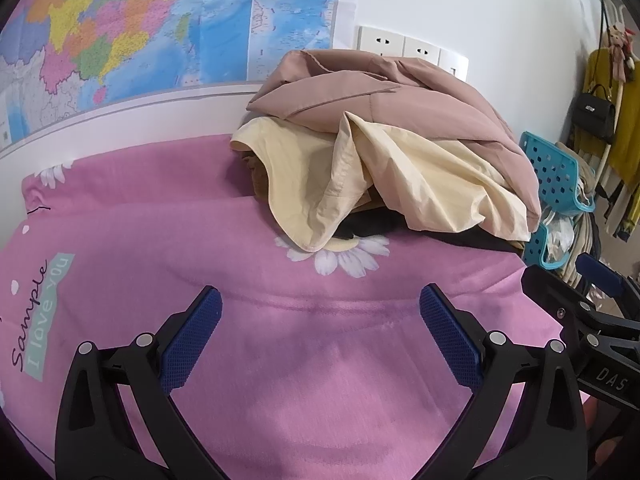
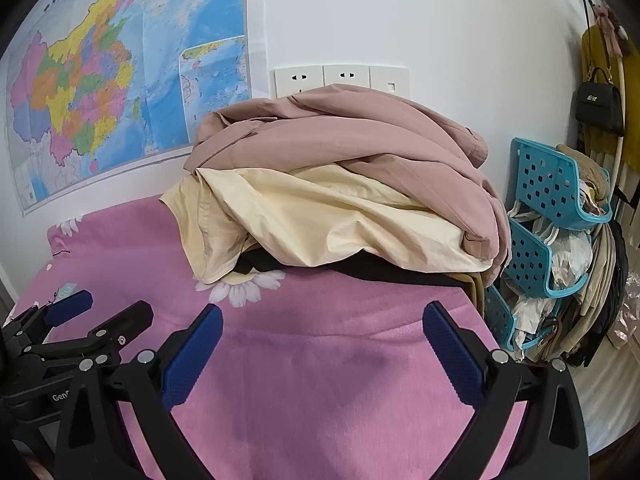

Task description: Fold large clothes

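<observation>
Awaiting folding: heaped clothes (image 2: 340,184) untouched on pink bedsheet (image 2: 320,360); left gripper (image 1: 320,332) and right gripper (image 2: 322,344) spread, empty.

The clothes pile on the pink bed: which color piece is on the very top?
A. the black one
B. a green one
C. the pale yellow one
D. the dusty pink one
D: the dusty pink garment lies over the pale yellow garment, and the black garment peeks out underneath them, on the pink floral bedsheet.
</observation>
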The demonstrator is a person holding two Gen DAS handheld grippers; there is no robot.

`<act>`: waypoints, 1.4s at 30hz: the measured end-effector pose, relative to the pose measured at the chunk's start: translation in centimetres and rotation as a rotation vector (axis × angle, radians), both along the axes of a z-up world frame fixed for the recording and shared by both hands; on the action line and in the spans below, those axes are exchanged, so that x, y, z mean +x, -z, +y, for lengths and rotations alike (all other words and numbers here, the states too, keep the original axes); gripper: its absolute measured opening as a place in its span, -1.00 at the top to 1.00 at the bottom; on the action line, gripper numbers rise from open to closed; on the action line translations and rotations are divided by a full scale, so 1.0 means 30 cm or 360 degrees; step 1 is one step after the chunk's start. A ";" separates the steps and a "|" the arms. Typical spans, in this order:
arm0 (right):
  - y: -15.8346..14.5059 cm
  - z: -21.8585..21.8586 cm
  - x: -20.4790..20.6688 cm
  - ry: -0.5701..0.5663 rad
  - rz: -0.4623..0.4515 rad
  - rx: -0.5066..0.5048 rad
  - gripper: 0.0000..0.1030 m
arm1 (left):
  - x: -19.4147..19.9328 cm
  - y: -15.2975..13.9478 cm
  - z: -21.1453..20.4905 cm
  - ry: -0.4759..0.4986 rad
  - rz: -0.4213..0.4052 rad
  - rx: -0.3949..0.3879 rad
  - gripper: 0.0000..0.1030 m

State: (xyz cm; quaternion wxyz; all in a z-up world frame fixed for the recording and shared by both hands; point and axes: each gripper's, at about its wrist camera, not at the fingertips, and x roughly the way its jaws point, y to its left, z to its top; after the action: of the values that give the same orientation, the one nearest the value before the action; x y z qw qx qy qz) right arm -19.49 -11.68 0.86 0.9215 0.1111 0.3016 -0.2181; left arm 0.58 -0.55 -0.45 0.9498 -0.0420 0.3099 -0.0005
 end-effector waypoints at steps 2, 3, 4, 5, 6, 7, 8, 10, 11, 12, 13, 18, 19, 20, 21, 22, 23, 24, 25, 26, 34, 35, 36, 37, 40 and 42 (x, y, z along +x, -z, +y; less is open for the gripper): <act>-0.002 -0.001 0.004 -0.0004 -0.0002 -0.0003 -0.89 | 0.001 0.000 0.000 0.0001 0.0000 0.0000 -0.90; -0.001 -0.001 0.004 -0.0005 -0.0002 -0.0003 -0.89 | 0.002 0.001 0.000 0.0001 0.0000 0.0002 -0.90; -0.001 -0.003 0.007 -0.0007 0.0000 -0.0002 -0.89 | 0.005 0.001 0.001 0.0000 0.0001 0.0002 -0.90; -0.001 -0.003 0.006 -0.0006 -0.0002 -0.0003 -0.89 | 0.008 0.000 0.001 0.0002 0.0002 0.0002 -0.90; -0.001 -0.003 0.006 -0.0005 -0.0002 -0.0004 -0.89 | 0.011 0.000 0.000 0.0002 0.0002 0.0003 -0.90; -0.001 -0.005 0.009 -0.0006 -0.0001 -0.0005 -0.89 | 0.013 0.000 0.000 0.0001 0.0002 0.0004 -0.90; -0.001 -0.003 0.005 -0.0006 -0.0005 -0.0004 -0.89 | 0.014 0.000 0.000 0.0002 0.0002 0.0002 -0.90; 0.000 -0.008 0.012 -0.0011 0.0001 -0.0015 -0.89 | 0.019 0.000 -0.001 0.0003 0.0005 0.0001 -0.90; -0.001 -0.012 0.016 -0.0014 0.0003 -0.0023 -0.89 | 0.024 0.000 -0.002 0.0002 0.0008 0.0003 -0.90; -0.002 -0.015 0.021 -0.0017 0.0006 -0.0037 -0.89 | 0.030 0.001 -0.003 0.0005 0.0010 0.0002 -0.90; -0.005 -0.018 0.026 -0.0022 0.0006 -0.0044 -0.89 | 0.037 0.001 -0.004 0.0013 0.0016 -0.0004 -0.90; -0.025 -0.049 0.054 -0.0067 -0.0008 -0.0057 -0.89 | 0.072 -0.002 0.005 0.0030 0.0018 -0.0013 -0.90; -0.032 -0.058 0.069 -0.0084 -0.0004 -0.0062 -0.89 | 0.085 -0.004 0.011 0.0039 0.0024 -0.0026 -0.90; -0.044 -0.070 0.087 -0.0106 -0.0010 -0.0067 -0.89 | 0.099 -0.007 0.018 0.0044 0.0029 -0.0036 -0.90; -0.056 -0.082 0.107 -0.0121 -0.0012 -0.0076 -0.89 | 0.107 -0.008 0.022 0.0039 0.0027 -0.0035 -0.90; -0.069 -0.092 0.126 -0.0137 -0.0017 -0.0092 -0.89 | 0.119 -0.012 0.030 0.0033 0.0020 -0.0032 -0.90; -0.083 -0.105 0.153 -0.0160 -0.0024 -0.0110 -0.89 | 0.133 -0.016 0.038 0.0026 0.0016 -0.0028 -0.90; -0.096 -0.113 0.175 -0.0163 -0.0022 -0.0141 -0.89 | 0.144 -0.018 0.048 0.0022 0.0017 -0.0031 -0.90; -0.116 -0.123 0.214 -0.0170 -0.0014 -0.0209 -0.89 | 0.160 -0.020 0.060 0.0020 0.0022 -0.0045 -0.90; -0.138 -0.134 0.262 -0.0207 -0.0012 -0.0256 -0.89 | 0.171 -0.021 0.068 0.0019 0.0026 -0.0054 -0.90; -0.276 -0.232 0.679 -0.0451 0.0005 -0.0354 -0.45 | 0.295 -0.058 0.134 0.0006 0.0027 -0.0047 -0.90; -0.278 -0.244 0.740 -0.0458 0.0034 -0.0354 -0.35 | 0.308 -0.061 0.139 0.0003 0.0026 -0.0042 -0.90; -0.273 -0.254 0.794 -0.0479 0.0065 -0.0339 -0.29 | 0.325 -0.064 0.147 -0.0002 0.0026 -0.0036 -0.90; -0.262 -0.260 0.826 -0.0504 0.0095 -0.0317 -0.25 | 0.339 -0.065 0.153 -0.0003 0.0029 -0.0035 -0.90; -0.223 -0.241 0.927 -0.0603 0.0181 -0.0369 -0.24 | 0.385 -0.060 0.174 0.0000 0.0046 -0.0052 -0.90; -0.204 -0.232 0.977 -0.0607 0.0221 -0.0442 -0.23 | 0.409 -0.055 0.186 0.0004 0.0058 -0.0061 -0.90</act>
State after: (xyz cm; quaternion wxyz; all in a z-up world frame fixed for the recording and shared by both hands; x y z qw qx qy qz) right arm 9.83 -18.64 6.99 0.9295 -0.0909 0.3468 -0.0868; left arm 12.84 5.02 1.19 0.9431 -0.0599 0.3271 -0.0069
